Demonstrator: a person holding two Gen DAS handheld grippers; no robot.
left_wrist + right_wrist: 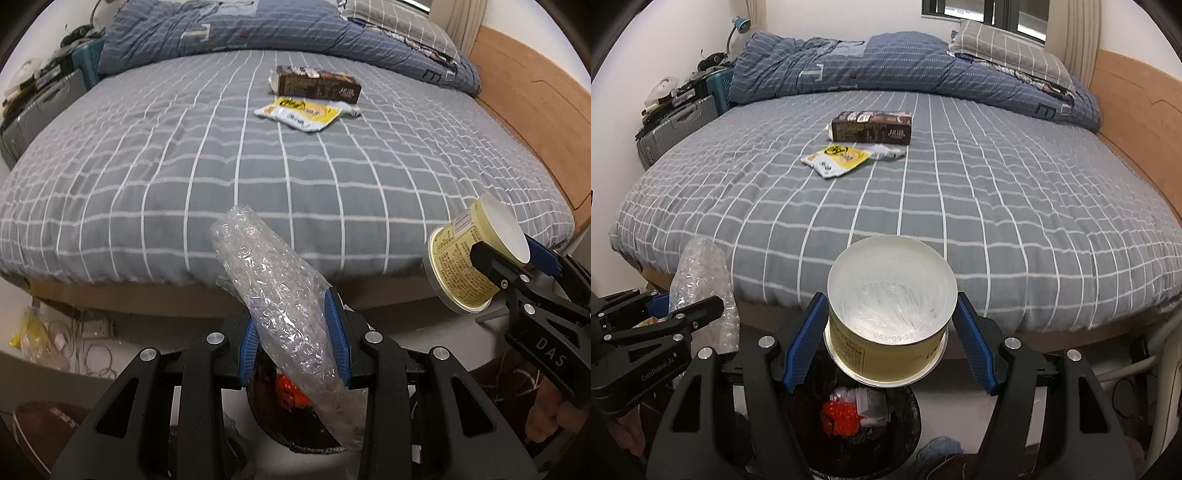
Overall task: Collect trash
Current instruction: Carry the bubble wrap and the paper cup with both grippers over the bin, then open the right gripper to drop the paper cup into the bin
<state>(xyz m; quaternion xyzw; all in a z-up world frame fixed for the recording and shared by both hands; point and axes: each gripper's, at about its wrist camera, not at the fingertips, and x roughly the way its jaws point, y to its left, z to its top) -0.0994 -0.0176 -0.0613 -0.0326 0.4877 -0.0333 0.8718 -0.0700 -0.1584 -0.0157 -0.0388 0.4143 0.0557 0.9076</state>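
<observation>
Holding trash in both jaws above the bin.
Your left gripper clamps bubble wrap; your right gripper clamps a yellow cup.

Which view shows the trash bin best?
Right wrist: the bin sits below the held cup, its opening and the trash inside visible. Left wrist shows only a sliver of the bin behind bubble wrap.

Your left gripper: black angular linkage arms, silver round screws, ribbed blue pads; your right gripper identical; white "DAS" lettering at right, "GenRobot.AI" at lower left.
</observation>
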